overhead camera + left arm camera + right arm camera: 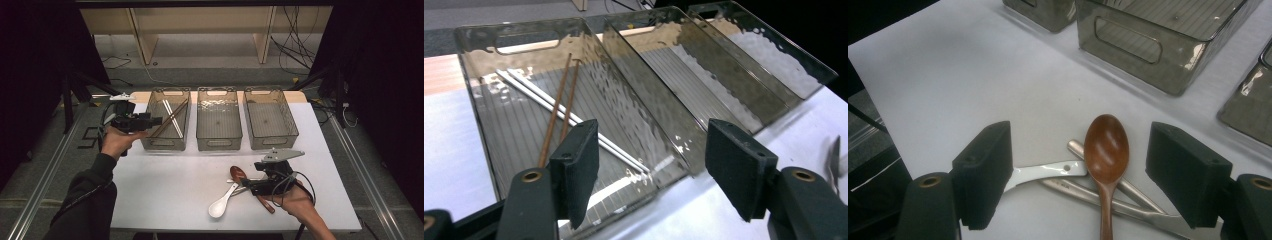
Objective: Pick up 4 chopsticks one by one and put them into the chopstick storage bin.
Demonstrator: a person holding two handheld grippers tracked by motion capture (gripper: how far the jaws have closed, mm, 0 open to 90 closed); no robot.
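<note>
Right gripper view: right gripper (1079, 175), jaws apart, hovers over a brown wooden spoon (1106, 152) crossing metal cutlery (1128, 196); no legible writing. Left gripper (651, 167), jaws apart and empty, faces chopsticks (558, 107) in the left bin (481, 132).

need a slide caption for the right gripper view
Right gripper, jaws open, poised over a brown wooden spoon lying across metal cutlery on the white table.
</note>
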